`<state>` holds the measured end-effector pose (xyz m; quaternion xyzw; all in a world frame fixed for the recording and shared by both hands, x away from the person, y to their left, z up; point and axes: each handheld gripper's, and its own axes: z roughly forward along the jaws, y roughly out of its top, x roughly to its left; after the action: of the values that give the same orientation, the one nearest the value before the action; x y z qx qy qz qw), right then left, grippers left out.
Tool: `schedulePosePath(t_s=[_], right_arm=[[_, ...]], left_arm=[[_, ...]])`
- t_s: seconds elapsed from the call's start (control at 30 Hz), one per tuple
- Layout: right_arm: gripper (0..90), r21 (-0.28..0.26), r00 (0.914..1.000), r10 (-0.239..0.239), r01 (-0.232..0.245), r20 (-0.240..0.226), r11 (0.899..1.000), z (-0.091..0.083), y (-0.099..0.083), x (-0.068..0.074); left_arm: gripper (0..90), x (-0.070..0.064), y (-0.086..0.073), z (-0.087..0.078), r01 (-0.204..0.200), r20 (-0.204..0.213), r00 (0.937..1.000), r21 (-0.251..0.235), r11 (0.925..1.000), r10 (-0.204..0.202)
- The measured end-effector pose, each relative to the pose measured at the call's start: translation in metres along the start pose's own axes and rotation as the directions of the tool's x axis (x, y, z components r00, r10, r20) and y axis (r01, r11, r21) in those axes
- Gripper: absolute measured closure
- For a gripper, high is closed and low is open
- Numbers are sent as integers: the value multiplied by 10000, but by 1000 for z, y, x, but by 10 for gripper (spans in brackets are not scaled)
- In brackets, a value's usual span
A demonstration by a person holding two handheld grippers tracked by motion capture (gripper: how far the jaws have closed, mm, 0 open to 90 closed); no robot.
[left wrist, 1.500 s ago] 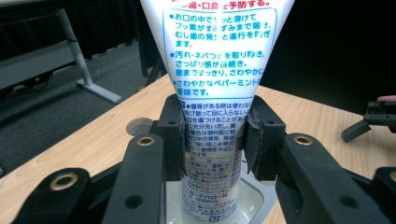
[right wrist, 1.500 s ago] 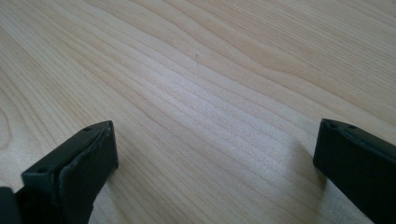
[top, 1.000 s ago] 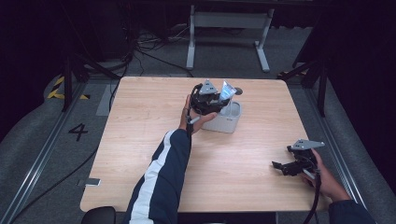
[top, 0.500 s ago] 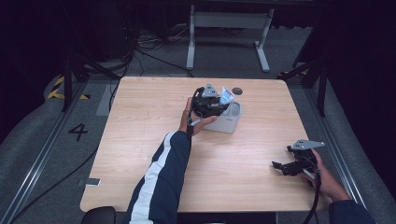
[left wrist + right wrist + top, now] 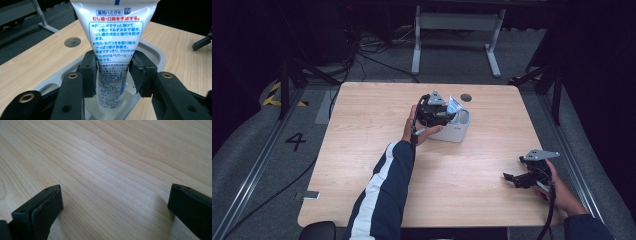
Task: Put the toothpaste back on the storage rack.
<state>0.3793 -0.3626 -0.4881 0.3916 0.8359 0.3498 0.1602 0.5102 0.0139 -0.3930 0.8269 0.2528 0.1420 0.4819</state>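
Note:
A white toothpaste tube [image 5: 113,42] with blue and red print stands upright between the jaws of my left gripper [image 5: 113,72], which is shut on it. The tube's lower end reaches down into a pale grey tray [image 5: 152,53]. From above, the left gripper [image 5: 435,111] and the tube [image 5: 454,105] sit over the tray [image 5: 460,131] near the table's far middle. My right gripper [image 5: 518,179] rests open near the table's right front edge, with bare wood between its jaws [image 5: 115,202].
A round cable hole [image 5: 466,97] lies in the tabletop just beyond the tray, also seen as a hole [image 5: 72,42] in the left gripper view. A grey metal stand [image 5: 457,30] is on the floor behind the table. Wide bare wood lies between the two grippers.
The left gripper with the tube has moved down and slightly left, bringing the tube lower into the tray. The right gripper has stayed put.

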Motion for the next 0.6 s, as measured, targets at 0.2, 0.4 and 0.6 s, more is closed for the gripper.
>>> schedulePosePath(t_s=[0.2,0.4,0.6], right_arm=[[0,2,10000,-10,10,-11,10000,0,0,0],[0,0,10000,-13,13,-12,10000,0,0,0],[0,-1,10000,-13,13,-11,10000,0,0,0]], left_arm=[[689,6,6,-16,345,152,9993,-1069,9937,-331],[673,4,8,-17,83,-77,9999,-858,9963,-90],[663,6,4,-16,150,-140,9998,-725,9973,-160]])
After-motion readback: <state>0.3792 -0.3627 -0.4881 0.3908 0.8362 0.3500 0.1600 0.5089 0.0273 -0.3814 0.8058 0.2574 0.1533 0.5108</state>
